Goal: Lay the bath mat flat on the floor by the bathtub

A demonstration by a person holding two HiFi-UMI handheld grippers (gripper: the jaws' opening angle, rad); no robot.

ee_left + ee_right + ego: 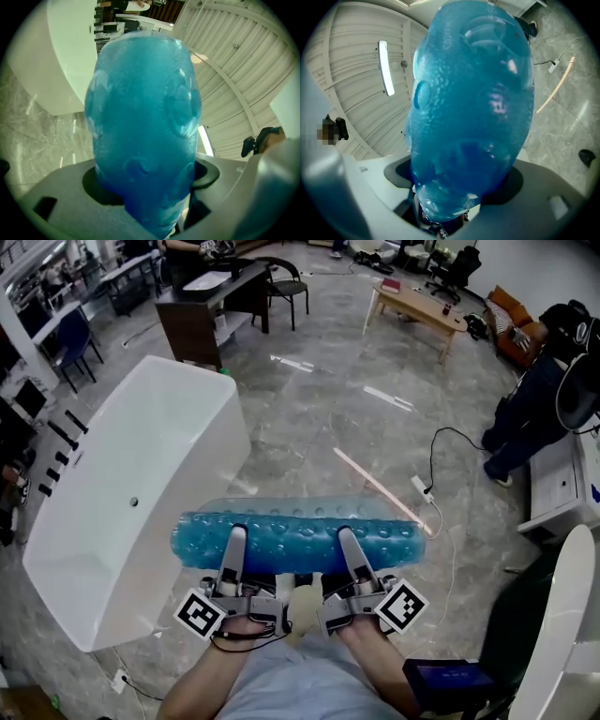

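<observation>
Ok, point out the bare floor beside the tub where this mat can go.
Bare marble floor runs along the long side of the bathtub, bounded by the dark desk beyond and the pale rod to the right. Crowded: past the rod lie a power strip and a cable.

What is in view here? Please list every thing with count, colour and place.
bath mat: one, translucent blue, held up, centre
bathtub: one, white, left
floor: one, grey marbled, underneath
table: one, light wood, far right
desk: one, dark, beyond the bathtub
chair: one, black, beside the desk
power strip: one, white, on the floor, right
person: one, dark clothes, right edge
left gripper: one, grey, shut on the bath mat
right gripper: one, grey, shut on the bath mat
</observation>
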